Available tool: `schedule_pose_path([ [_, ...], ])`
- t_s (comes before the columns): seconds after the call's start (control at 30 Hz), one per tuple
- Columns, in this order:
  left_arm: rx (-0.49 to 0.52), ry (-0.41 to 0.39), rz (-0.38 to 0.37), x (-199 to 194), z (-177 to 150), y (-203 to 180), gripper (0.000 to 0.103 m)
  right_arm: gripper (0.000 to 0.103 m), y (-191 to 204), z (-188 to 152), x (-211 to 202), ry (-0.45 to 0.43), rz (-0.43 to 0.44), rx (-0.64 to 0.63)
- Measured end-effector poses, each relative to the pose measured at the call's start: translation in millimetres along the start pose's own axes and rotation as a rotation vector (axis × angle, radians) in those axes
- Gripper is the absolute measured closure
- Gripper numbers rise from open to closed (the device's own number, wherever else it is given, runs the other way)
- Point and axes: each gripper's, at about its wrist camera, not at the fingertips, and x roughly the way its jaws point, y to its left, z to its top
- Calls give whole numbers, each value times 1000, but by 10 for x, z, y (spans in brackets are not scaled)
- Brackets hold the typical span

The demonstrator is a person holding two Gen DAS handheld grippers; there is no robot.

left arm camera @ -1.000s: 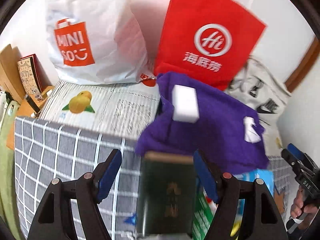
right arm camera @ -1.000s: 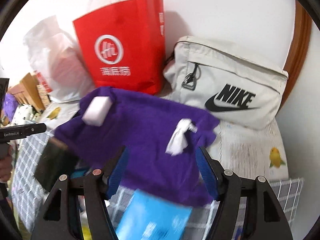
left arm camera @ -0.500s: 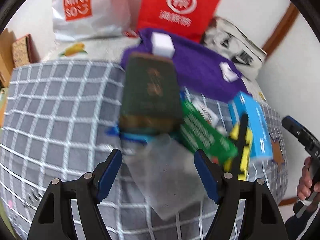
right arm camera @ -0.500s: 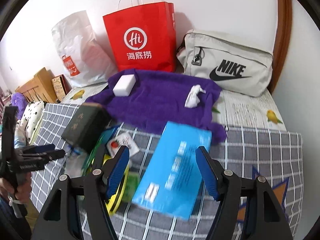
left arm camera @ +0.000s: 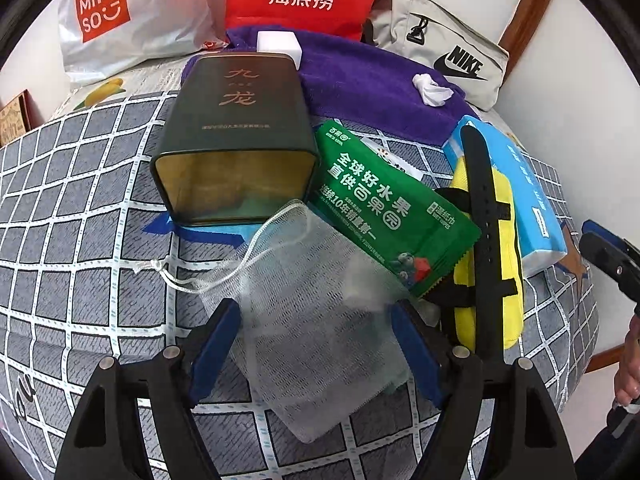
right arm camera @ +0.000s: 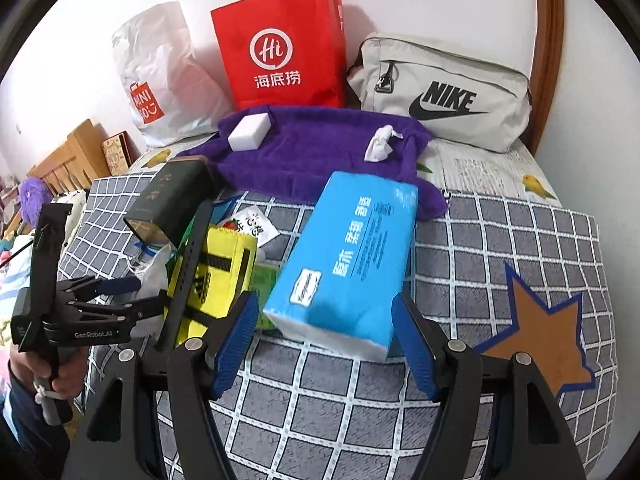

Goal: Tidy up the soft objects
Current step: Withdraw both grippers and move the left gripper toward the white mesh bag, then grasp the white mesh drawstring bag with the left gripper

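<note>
My left claw (left arm camera: 314, 344) is opening around the white mesh drawstring pouch (left arm camera: 308, 312), pads not pressing. My right claw (right arm camera: 324, 340) is hovering spread, the blue tissue pack (right arm camera: 352, 256) lying just ahead.

Bags against the wall: three, namely a white plastic bag (right arm camera: 160, 76), a red paper bag (right arm camera: 280, 48) and a beige pouch (right arm camera: 440, 92)
Purple towel (right arm camera: 320, 148): one
White sponge block (right arm camera: 249, 132): one
Dark tin (left arm camera: 236, 136): one
Mesh pouch (left arm camera: 312, 320): one
Tissue pack (right arm camera: 352, 256): one

right gripper (right arm camera: 324, 340) jaws apart | blue tissue pack (right arm camera: 348, 256) just ahead | grid bedspread (right arm camera: 500, 240)
</note>
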Motion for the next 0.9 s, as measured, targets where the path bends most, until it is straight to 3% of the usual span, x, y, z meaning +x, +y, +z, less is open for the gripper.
schedule_pose_path([
  [0.07, 13, -24, 7, -22, -21, -19, 28, 34, 17, -25, 5, 0, 9, -5],
  [0.33, 75, -48, -35, -130, -152, -83, 78, 34, 80, -92, 56, 13, 38, -13],
  [0.47, 95, -59, -17, -226, -163, -47, 93, 34, 72, -118, 34, 6, 55, -2],
  [0.8, 51, -51, 62, -309, -202, 280, 94, 34, 78, -144, 26, 5, 73, -1],
  [0.87, 37, -37, 39, -297, -209, 281, 79, 34, 86, -146, 32, 8, 73, -1],
  [0.9, 30, -33, 25, -297, -219, 278, 64, 34, 91, -150, 33, 9, 73, -3],
])
